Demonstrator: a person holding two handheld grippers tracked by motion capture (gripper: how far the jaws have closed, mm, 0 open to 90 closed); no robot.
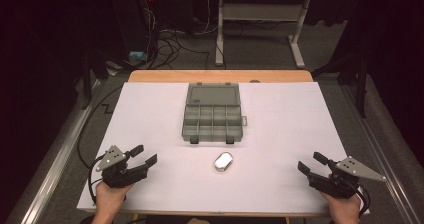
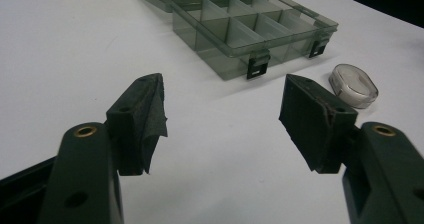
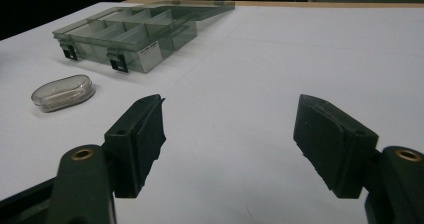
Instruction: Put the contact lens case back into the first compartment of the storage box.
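Just before the open smoky-grey plastic compartment box (image 1: 212,115) lies a small oval clear case (image 1: 223,161), perhaps holding something pale; left gripper (image 1: 143,154) and right gripper (image 1: 312,162) flank it, jaws apart, empty.

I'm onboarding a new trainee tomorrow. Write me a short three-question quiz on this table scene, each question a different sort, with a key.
1. True or false: the lid of the compartment box is open.
2. Multiple choice: the small oval case lies (A) inside the box, (B) on the table in front of the box, (C) in the left claw.
3. Fill in: both the left claw and the right claw are ____ and hold nothing.

Key: 1 true; 2 B; 3 open.
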